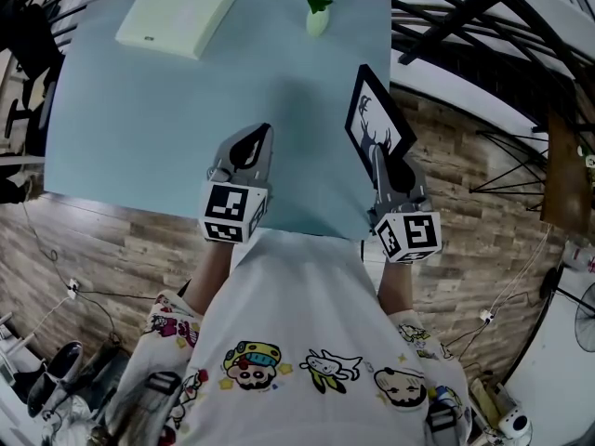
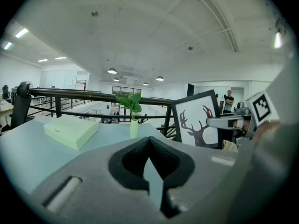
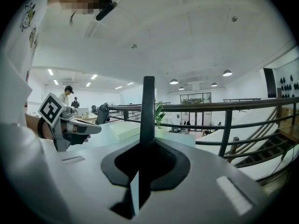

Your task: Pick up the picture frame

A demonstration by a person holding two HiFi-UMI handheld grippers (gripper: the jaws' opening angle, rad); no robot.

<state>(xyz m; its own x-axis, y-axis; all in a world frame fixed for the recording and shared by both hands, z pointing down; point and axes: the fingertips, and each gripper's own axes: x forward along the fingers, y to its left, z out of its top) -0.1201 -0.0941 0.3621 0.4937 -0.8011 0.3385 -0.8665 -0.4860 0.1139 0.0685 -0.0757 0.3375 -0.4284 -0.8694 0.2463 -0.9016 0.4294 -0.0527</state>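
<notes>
Head view: our left gripper (image 1: 264, 135) sits pressed together, empty, above the table (image 1: 139, 119); we pinch the picture frame (image 1: 374, 114) upright in our right gripper (image 1: 377, 154) at the table's right edge. Farther off stand a vase (image 1: 317, 21) and box (image 1: 177, 17).

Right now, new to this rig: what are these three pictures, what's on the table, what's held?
No robot: a person holds a two-jaw gripper in each hand. The head view looks down from the person's head; the other two cameras ride on the grippers, looking along their jaws. On the pale blue table: a light green box and a small vase with a plant. The right gripper is shut on the picture frame, a deer print, upright at the table's right edge. The left gripper is shut, empty.
</notes>
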